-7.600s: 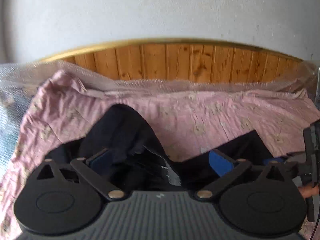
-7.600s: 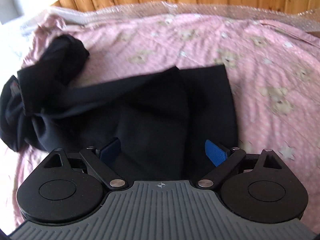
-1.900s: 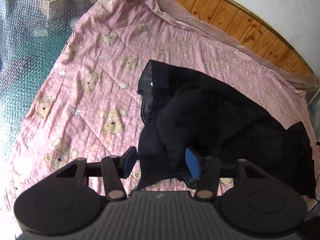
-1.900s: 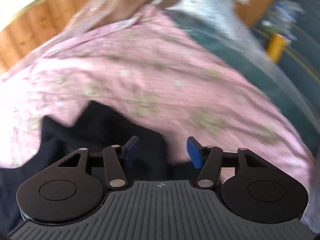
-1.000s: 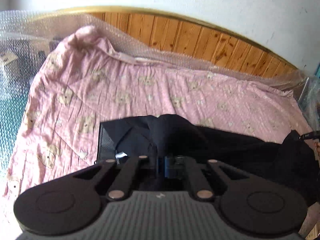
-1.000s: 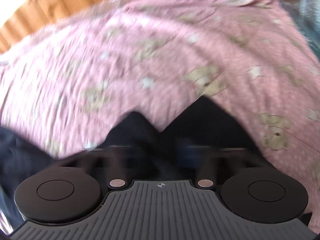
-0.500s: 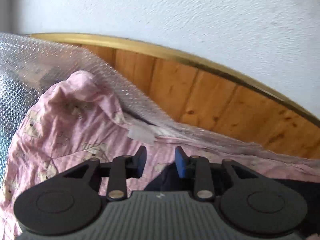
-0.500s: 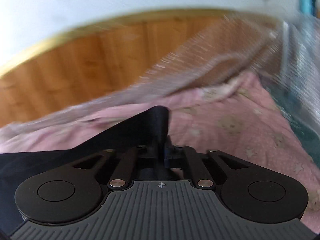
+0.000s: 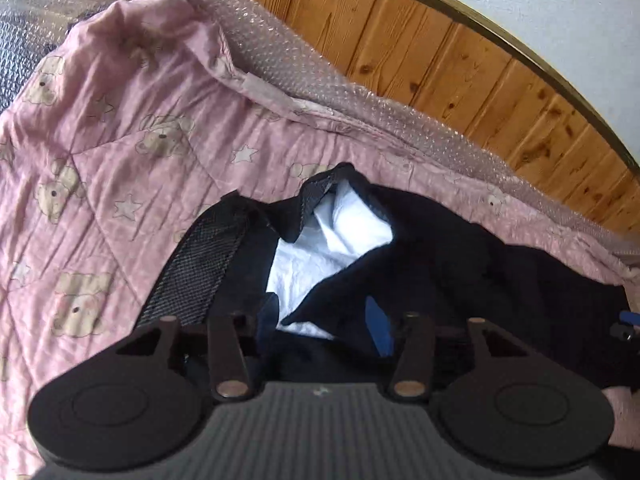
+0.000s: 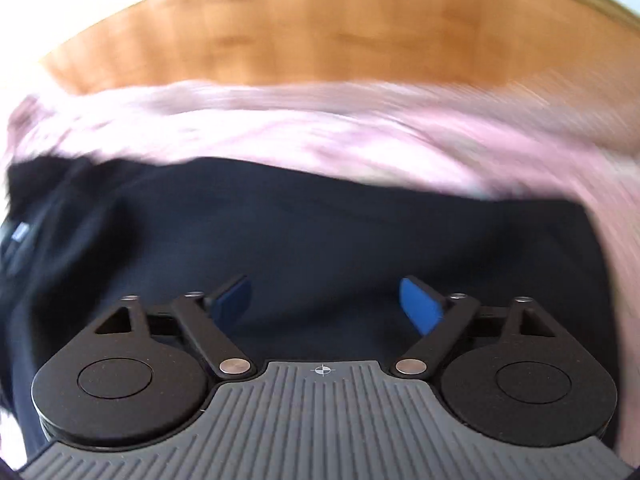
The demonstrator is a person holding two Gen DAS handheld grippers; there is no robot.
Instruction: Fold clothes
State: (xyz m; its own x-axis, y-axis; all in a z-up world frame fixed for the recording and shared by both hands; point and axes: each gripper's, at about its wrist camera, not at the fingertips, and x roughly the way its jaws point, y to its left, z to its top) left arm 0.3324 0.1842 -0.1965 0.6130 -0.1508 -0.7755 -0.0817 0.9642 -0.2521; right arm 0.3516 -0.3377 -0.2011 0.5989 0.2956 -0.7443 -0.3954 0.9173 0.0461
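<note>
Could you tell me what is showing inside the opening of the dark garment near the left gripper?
Inside the dark garment, a crumpled white lining shows beside a black mesh band. The pink blanket lies underneath. Dark folds cover anything deeper inside.

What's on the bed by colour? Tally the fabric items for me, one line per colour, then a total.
Pink: 1, the bear-print blanket
Black: 1, the dark garment lying on it, with a mesh panel
White: 1, the white lining or cloth showing inside the garment's opening; whether it is a separate piece cannot be told
Total: 3
</note>
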